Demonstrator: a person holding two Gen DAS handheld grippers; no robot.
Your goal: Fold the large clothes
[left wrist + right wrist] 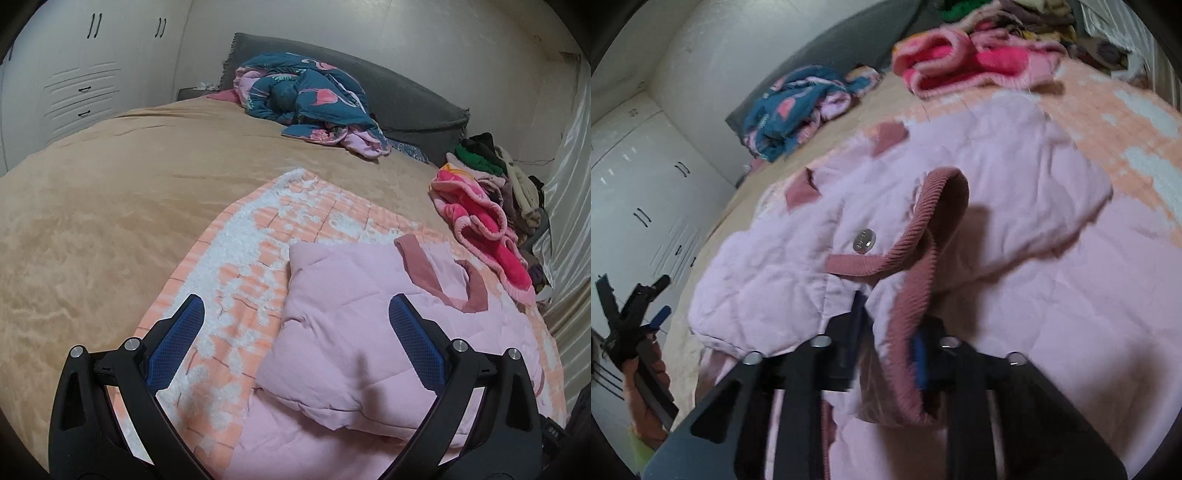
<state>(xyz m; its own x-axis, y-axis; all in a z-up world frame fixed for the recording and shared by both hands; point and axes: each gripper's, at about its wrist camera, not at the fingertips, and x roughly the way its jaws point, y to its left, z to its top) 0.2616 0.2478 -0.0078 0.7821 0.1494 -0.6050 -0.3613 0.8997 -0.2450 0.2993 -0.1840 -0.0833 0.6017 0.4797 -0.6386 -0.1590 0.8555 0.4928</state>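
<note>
A pale pink quilted jacket [351,332] with dusty-rose ribbed trim [923,236] lies rumpled on a peach-and-white blanket [258,229] spread over the bed. My left gripper [301,325] hovers open just above the jacket's folded corner, one blue pad on either side of it, touching nothing. In the right wrist view my right gripper [890,325] is shut on the jacket [997,184] at its ribbed edge, below a silver snap button [864,240]; cloth bunches between the fingers. The left gripper [661,299] also shows at the far left, in a person's hand [646,387].
A tan bedspread [110,203] covers the bed. A teal flamingo quilt [306,99] lies bunched by the grey headboard [406,96]. A bright pink fleece [480,229] and a heap of clothes [491,162] sit at the right edge. White wardrobes [81,85] stand beyond.
</note>
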